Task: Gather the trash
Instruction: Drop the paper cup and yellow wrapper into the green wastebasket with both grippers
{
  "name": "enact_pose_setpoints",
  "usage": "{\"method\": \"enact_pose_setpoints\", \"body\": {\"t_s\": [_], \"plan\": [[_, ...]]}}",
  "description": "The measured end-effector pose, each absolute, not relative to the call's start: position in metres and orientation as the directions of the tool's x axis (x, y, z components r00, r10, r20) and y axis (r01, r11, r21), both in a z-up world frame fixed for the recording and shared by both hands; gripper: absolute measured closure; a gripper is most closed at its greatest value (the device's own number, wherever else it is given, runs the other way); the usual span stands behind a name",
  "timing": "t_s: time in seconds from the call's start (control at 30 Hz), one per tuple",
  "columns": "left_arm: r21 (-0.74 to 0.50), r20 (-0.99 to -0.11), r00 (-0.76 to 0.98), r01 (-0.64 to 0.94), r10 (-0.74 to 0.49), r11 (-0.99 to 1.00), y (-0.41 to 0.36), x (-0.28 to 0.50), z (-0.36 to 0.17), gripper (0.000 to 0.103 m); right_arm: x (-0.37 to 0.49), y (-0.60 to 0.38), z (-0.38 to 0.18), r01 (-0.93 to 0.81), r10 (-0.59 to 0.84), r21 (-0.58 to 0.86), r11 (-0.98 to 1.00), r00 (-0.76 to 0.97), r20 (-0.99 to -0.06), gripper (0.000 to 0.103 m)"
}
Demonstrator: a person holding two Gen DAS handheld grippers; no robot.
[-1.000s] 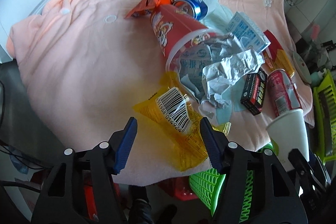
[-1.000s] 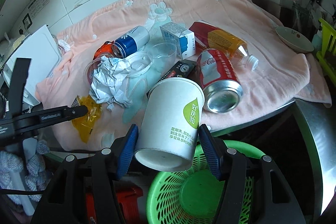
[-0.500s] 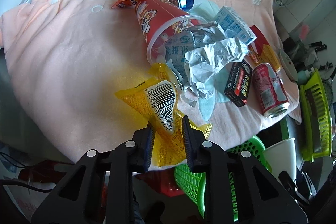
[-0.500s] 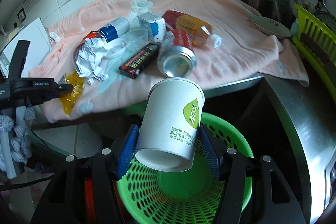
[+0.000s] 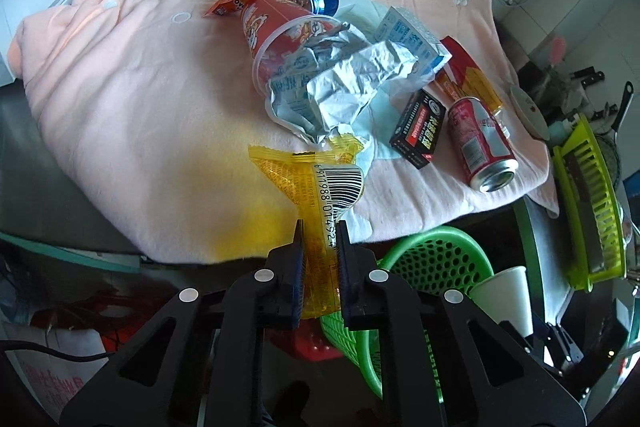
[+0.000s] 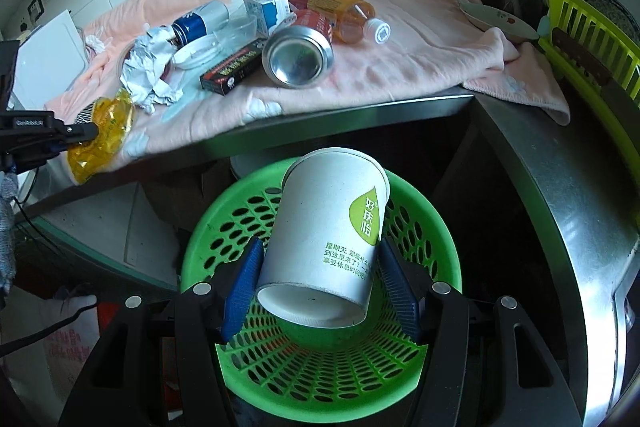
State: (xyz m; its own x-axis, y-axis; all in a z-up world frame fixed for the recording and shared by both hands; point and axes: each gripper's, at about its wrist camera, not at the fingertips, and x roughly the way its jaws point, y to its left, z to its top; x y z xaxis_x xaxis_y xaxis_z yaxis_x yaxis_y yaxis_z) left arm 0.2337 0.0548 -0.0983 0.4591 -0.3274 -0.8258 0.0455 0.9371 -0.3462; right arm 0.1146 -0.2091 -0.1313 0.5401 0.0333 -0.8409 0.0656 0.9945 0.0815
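Left tongs (image 5: 319, 239) pinch the yellow wrapper (image 5: 316, 183) at the near edge of the worktop's pink towel (image 5: 140, 87). Right tongs (image 6: 320, 267) clamp the white paper cup (image 6: 332, 227) above the green basket (image 6: 440, 239). Crumpled foil (image 5: 344, 87), a black box (image 5: 420, 127), a red can (image 5: 480, 143) and a red tub (image 5: 280, 27) crowd the towel just behind the wrapper.

Left tool (image 5: 320, 227) clamped on yellow wrapper (image 5: 316, 195) above pink towel's (image 5: 140, 87) edge
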Motion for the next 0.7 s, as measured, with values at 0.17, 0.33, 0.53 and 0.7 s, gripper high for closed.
{"method": "enact_pose_setpoints", "body": {"t_s": [0.17, 0.33, 0.53, 0.7], "plan": [[-0.36, -0.817, 0.446, 0.101, -0.365, 0.928, 0.041, 0.216, -0.092, 0.09, 0.109, -0.214, -0.139, 0.07, 0.037, 0.086, 0.994, 0.524, -0.851, 0.045], [-0.375, -0.812, 0.409, 0.182, -0.417, 0.909, 0.017, 0.2, -0.09, 0.09, 0.1, -0.216, -0.141, 0.071, 0.039, 0.089, 0.993, 0.518, -0.855, 0.045], [-0.37, -0.816, 0.363, 0.271, -0.45, 0.889, -0.021, 0.185, -0.094, 0.09, 0.086, -0.228, -0.135, 0.081, 0.043, 0.1, 0.992, 0.521, -0.852, 0.044], [-0.365, -0.82, 0.321, 0.345, -0.474, 0.865, -0.049, 0.171, -0.101, 0.09, 0.071, -0.239, -0.126, 0.105, 0.017, 0.089, 0.99, 0.545, -0.838, 0.035]]}}
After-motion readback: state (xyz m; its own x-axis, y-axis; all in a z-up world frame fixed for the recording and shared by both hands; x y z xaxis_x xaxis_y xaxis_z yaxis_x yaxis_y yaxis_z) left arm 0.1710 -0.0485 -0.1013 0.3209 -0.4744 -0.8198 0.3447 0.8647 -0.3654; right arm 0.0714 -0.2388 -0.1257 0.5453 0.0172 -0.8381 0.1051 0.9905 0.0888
